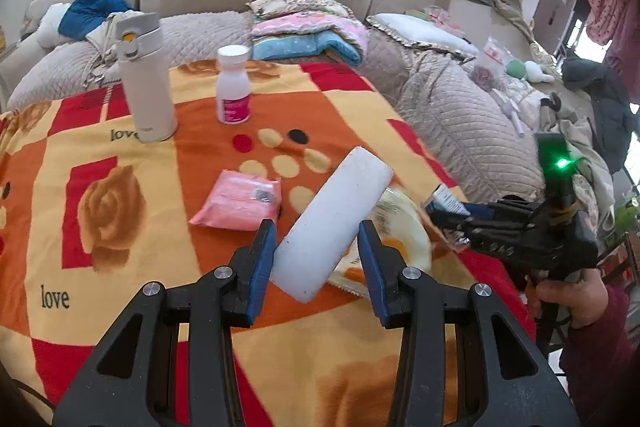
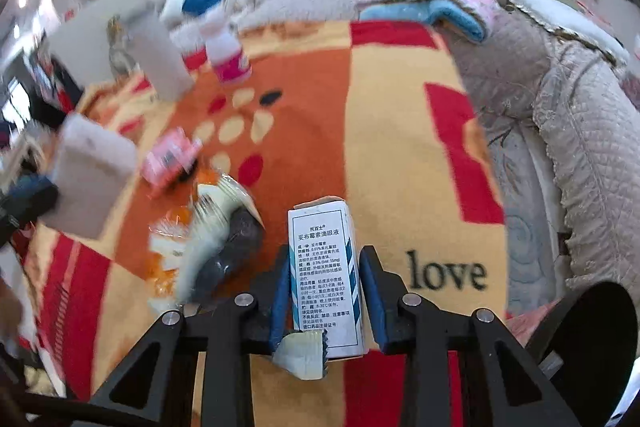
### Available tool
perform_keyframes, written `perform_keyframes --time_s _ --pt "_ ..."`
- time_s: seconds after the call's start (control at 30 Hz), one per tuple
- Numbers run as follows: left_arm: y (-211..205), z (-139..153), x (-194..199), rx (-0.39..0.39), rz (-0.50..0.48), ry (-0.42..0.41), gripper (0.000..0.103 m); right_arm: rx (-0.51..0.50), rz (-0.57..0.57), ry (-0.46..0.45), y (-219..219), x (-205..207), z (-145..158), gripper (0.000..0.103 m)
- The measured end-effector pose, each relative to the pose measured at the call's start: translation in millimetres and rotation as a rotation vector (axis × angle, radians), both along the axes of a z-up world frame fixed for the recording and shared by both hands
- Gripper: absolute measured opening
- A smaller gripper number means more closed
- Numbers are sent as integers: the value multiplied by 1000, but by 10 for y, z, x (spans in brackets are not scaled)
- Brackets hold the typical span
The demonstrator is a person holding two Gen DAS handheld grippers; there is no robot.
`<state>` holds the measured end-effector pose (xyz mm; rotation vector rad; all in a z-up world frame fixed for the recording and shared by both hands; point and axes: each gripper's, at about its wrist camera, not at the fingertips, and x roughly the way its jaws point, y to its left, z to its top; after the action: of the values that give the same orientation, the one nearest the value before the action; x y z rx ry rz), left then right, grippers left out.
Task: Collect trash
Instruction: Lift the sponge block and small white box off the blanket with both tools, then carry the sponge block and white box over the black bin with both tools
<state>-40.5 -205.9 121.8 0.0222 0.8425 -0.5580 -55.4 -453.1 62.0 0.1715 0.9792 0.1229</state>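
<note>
My left gripper (image 1: 318, 243) is shut on a white foam block (image 1: 336, 223) and holds it tilted above the blanket; the block also shows blurred in the right wrist view (image 2: 90, 175). My right gripper (image 2: 324, 267) is shut on a small white and blue medicine box (image 2: 326, 279) together with the corner of a clear plastic snack bag (image 2: 208, 239). The bag trails to the left of it, with something dark inside. In the left wrist view the right gripper (image 1: 452, 211) is at the right with the box (image 1: 446, 199), and the bag (image 1: 396, 231) lies behind the foam block.
A pink tissue pack (image 1: 240, 203), a white thermos (image 1: 146, 79) and a white bottle with a pink label (image 1: 234, 87) stand on the orange and red blanket (image 1: 120, 227). Folded quilts (image 1: 312, 35) and a padded headboard are behind. A dark round object (image 2: 592, 339) is at the lower right.
</note>
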Motion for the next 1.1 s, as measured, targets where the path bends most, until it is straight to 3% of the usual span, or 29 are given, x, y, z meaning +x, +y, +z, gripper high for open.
perform_keyframes --time_s 0.13,0.3,0.7,1.1 --pt "-214 30 -55 -17 -40 -3 40 131 -63 -69 -298 -192 191 32" --pt "-477 -1 -128 -26 -88 14 40 169 -105 -111 -496 -397 305 32" --pt "-1000 -94 -316 -23 -181 42 40 96 -210 -81 -915 -827 187 32" --pt "-1905 -240 -531 -20 -313 85 40 74 -362 -50 -1602 -1265 45 32"
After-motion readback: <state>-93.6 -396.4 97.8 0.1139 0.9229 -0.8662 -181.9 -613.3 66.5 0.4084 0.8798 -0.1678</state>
